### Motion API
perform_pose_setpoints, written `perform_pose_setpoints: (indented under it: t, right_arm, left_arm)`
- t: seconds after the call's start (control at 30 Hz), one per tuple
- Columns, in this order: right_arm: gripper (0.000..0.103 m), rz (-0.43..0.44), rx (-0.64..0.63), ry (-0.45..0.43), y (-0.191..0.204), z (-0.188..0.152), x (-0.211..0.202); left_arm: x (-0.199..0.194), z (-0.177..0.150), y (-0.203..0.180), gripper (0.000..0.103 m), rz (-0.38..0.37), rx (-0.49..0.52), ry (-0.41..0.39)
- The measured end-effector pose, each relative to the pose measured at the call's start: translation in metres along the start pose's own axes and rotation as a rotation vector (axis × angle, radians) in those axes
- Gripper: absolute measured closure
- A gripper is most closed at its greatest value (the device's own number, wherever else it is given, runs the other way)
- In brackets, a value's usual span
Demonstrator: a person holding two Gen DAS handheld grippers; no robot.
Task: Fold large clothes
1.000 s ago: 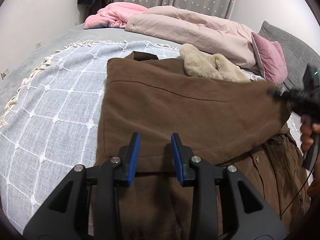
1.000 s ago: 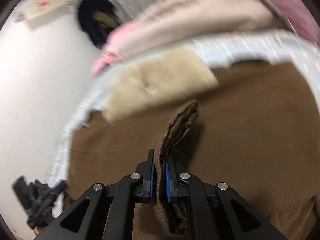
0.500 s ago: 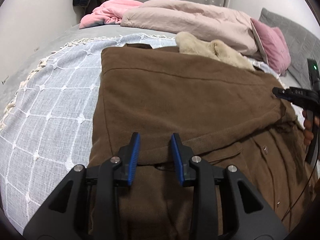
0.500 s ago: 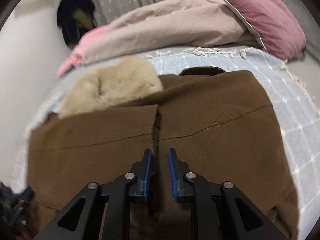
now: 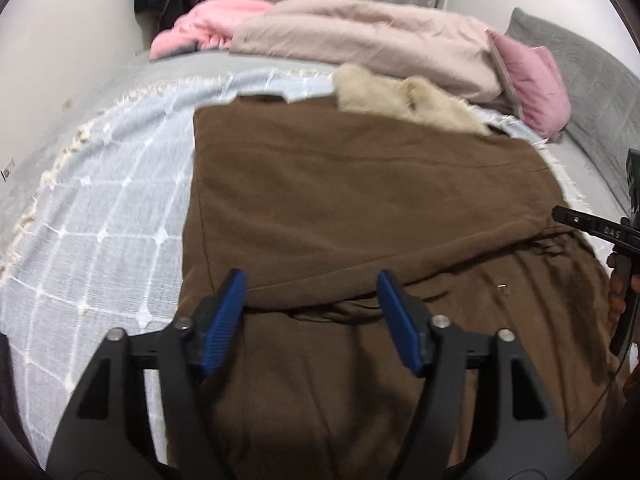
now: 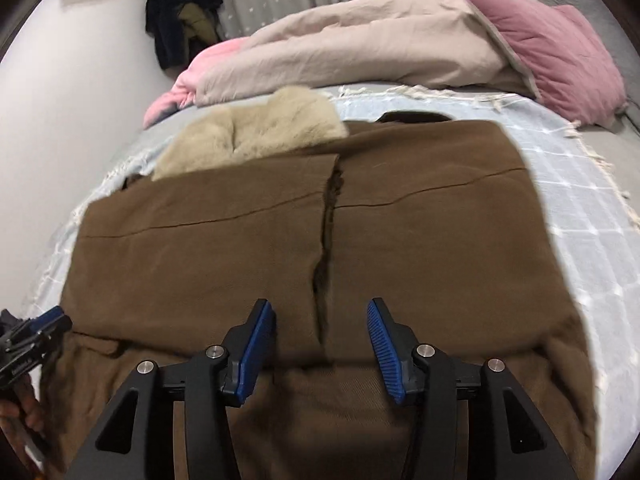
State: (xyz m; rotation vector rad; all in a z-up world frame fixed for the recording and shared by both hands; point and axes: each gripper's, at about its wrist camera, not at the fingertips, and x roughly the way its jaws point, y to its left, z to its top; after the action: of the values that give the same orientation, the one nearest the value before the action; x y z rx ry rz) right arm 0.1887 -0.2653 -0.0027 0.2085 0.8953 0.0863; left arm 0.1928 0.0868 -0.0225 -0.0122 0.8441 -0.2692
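Left gripper (image 5: 312,312) and right gripper (image 6: 322,340): jaws just opening, now apart, nothing between them, both hovering over the near folded edge of the brown coat (image 5: 360,200). Coat lies flat on the checked bedspread (image 5: 100,208), fur collar (image 5: 408,100) at its far end. Looks thick, heavy, soft, not slippery; best gripped at hem corners, both layers together.

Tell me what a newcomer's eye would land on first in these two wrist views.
The big brown coat fills the middle of the bed, its two sides folded in to meet at a dark seam, with a cream fur collar poking out at its far end. Both the left gripper and right gripper hover open over its near edge, jaws just opened, nothing between them. Behind lies a rumpled beige duvet.
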Motion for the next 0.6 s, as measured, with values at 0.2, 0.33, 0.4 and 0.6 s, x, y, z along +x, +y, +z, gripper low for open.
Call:
perform_pose_setpoints:
  t: [0.2, 0.33, 0.4, 0.6]
  right_arm:
    - [0.039, -0.023, -0.035, -0.068, -0.011, -0.014, -0.097]
    - [0.031, -0.040, -0.021, -0.120, -0.015, -0.034, -0.156]
    - [0.029, -0.027, -0.014, -0.131, -0.015, -0.044, -0.177]
    - [0.025, 0.006, -0.055, -0.137, -0.013, -0.078, -0.226]
  left_arm:
    - [-0.052, -0.002, -0.015, 0.022, -0.005, 0.014, -0.006]
    - [-0.090, -0.010, -0.022, 0.021, -0.010, 0.038, 0.010]
    - [-0.115, -0.014, -0.026, 0.020, 0.026, 0.071, 0.002]
    - [-0.182, -0.035, -0.027, 0.002, 0.109, 0.125, -0.044]
